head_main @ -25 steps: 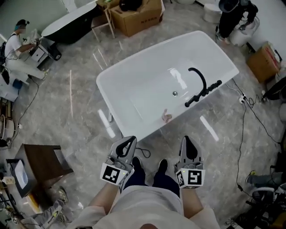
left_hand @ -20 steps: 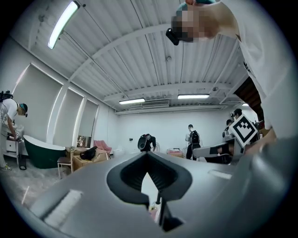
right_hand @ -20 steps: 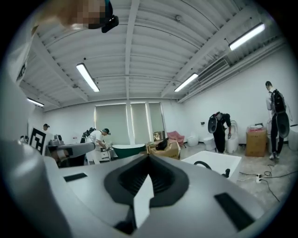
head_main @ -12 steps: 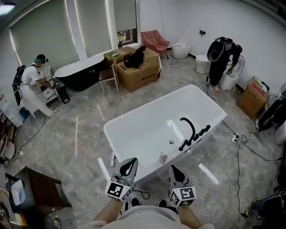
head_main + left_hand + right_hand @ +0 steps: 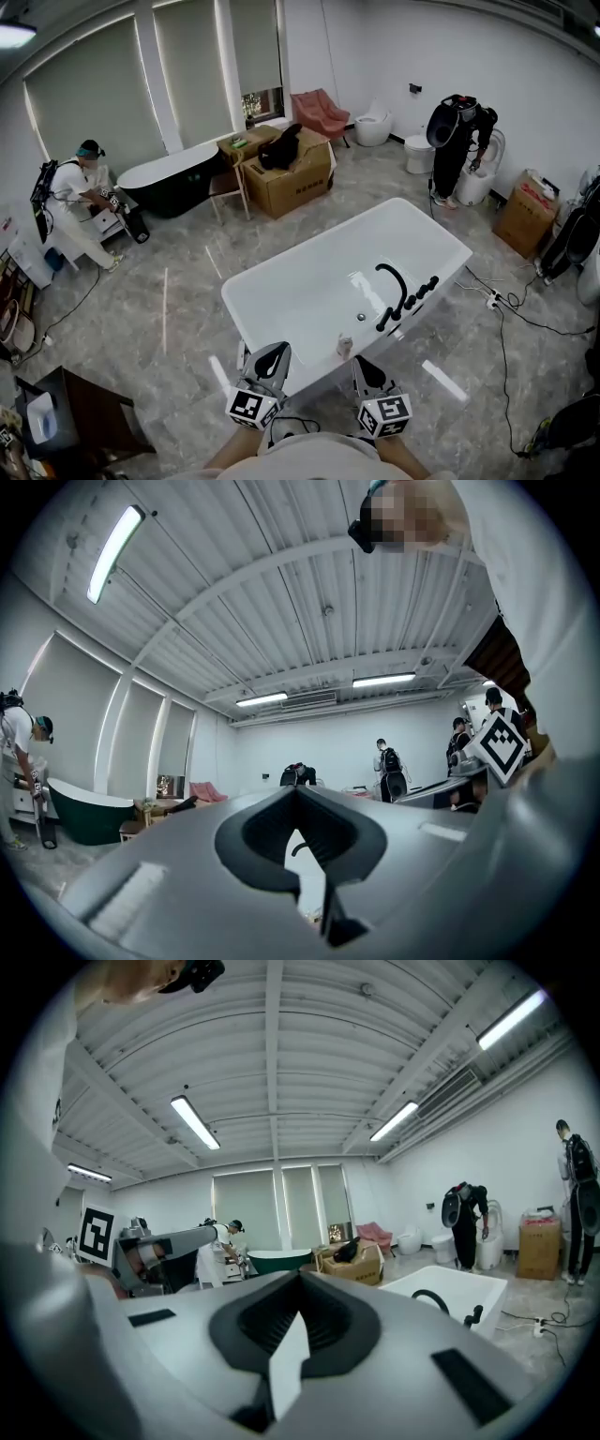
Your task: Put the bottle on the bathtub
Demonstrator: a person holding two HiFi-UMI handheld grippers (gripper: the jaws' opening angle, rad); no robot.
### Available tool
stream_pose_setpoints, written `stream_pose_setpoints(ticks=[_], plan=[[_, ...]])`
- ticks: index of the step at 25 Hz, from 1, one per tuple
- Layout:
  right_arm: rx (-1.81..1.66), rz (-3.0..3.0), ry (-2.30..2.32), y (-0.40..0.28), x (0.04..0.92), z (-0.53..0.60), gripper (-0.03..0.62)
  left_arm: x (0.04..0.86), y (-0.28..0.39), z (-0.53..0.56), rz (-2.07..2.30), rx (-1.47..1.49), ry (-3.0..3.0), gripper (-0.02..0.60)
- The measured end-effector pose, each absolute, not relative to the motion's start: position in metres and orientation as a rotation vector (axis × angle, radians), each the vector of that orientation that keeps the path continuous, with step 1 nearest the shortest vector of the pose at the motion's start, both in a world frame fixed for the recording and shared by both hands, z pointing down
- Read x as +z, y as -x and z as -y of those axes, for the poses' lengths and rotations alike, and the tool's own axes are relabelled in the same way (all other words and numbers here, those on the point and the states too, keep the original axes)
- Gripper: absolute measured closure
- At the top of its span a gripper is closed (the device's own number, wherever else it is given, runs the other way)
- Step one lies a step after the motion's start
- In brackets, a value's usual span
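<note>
The white bathtub stands on the marble floor in front of me, with a black tap on its right side. A small pinkish bottle stands upright at the tub's near rim. My left gripper and right gripper hover just short of that rim, on either side of the bottle and apart from it. Both are shut and hold nothing. In the left gripper view the gripper points level across the room. In the right gripper view the gripper does the same, with the tub ahead to its right.
A cardboard box and a black tub stand beyond the bathtub. One person works at the left, another by the toilets at the back right. Cables run over the floor at right. A dark low table stands at near left.
The head view has lifted from the tub to take in the room. Both grippers have risen and now sit lower in the picture, still shut and empty. The bottle has not moved.
</note>
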State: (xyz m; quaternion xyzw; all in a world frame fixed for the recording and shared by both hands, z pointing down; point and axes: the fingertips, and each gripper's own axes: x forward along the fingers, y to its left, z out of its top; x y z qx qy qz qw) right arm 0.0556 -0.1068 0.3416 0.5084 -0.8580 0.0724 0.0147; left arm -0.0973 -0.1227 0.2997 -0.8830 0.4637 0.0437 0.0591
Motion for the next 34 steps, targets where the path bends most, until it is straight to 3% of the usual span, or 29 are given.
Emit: stream_pose_setpoints(ticks=[34], plan=[[0.216, 2.654, -1.579, -0.066, 0.346, 0.106, 0.588, 0.307, 0.087, 0.119, -1.342, 0.125, 2.712, 0.577]])
